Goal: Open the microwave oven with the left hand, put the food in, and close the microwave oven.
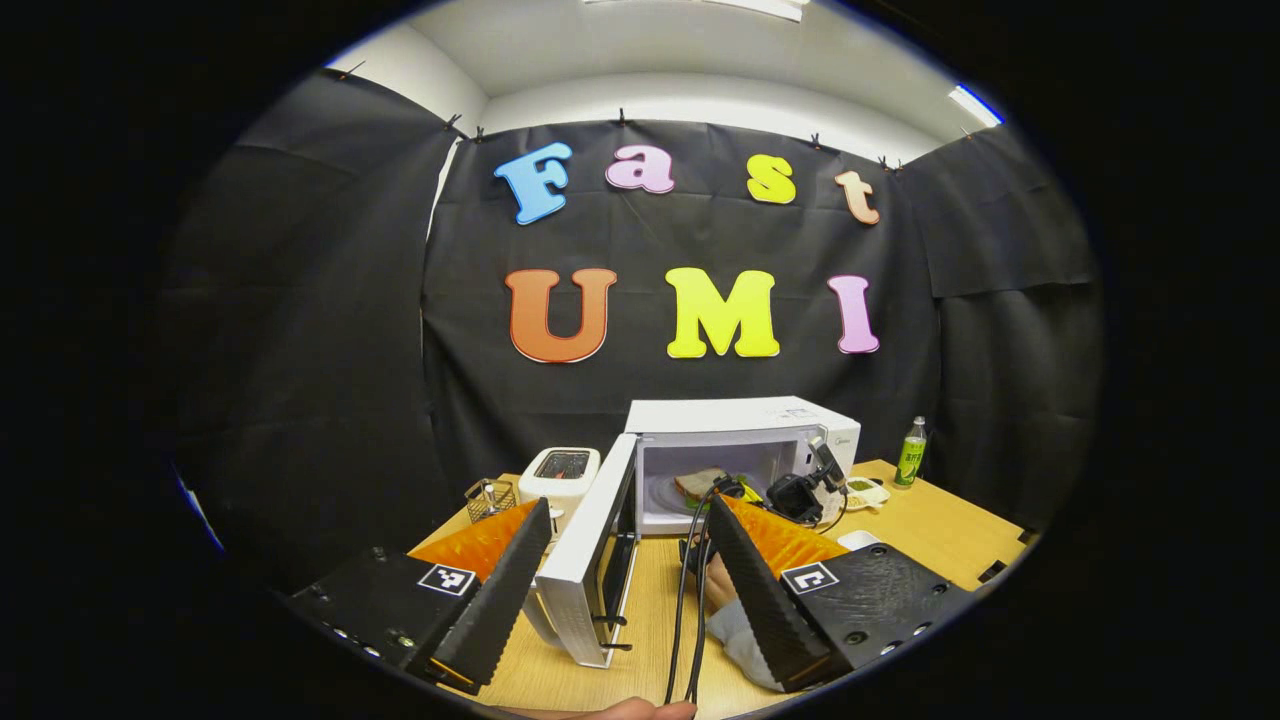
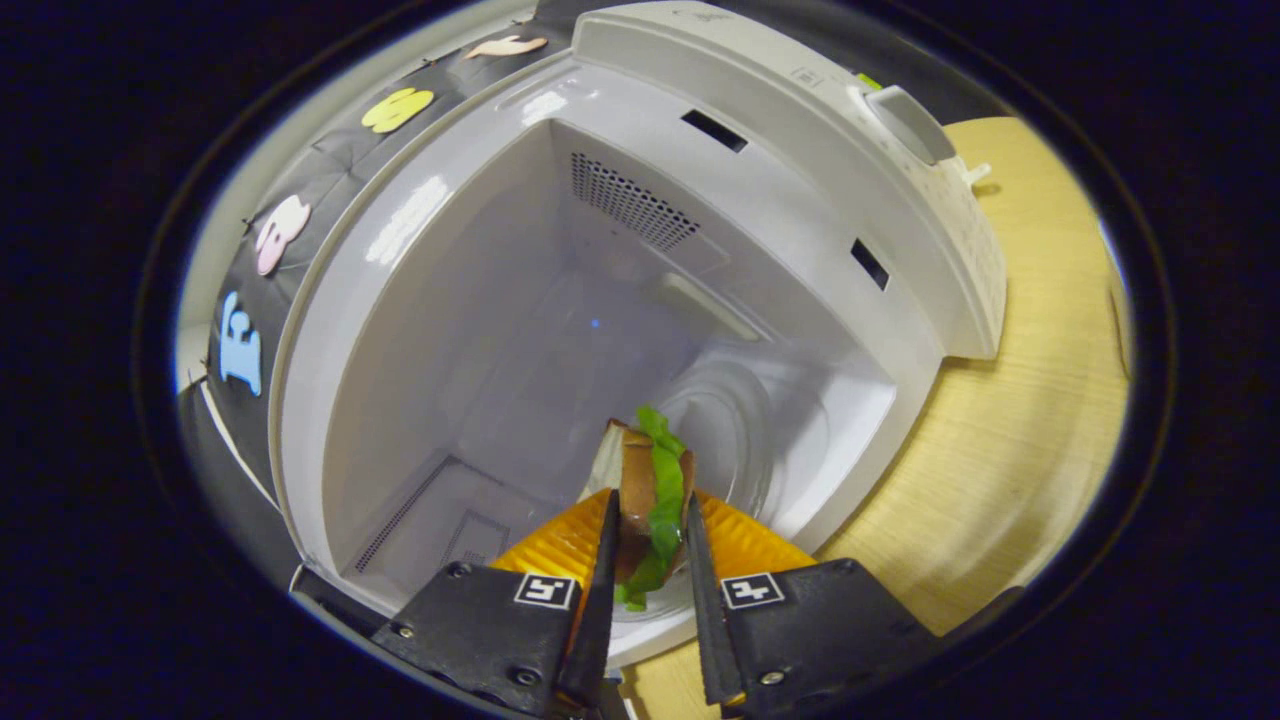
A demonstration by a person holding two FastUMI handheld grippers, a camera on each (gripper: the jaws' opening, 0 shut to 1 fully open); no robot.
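Holding one sandwich (image 2: 652, 500) inside the single open microwave (image 1: 740, 450), right gripper (image 2: 648, 560) fingers pinch it; left gripper (image 1: 625, 575) fingers spread wide. One toaster (image 1: 560, 478), one bottle (image 1: 910, 453) share the tabletop (image 1: 950, 525).

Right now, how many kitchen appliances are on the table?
2. The white microwave stands at the middle of the table with its door swung open; a white toaster sits to its left in the left gripper view. Others may be hidden behind them.

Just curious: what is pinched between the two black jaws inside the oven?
A sandwich with green lettuce, shown in the right gripper view. The right gripper holds it over the glass turntable inside the microwave.
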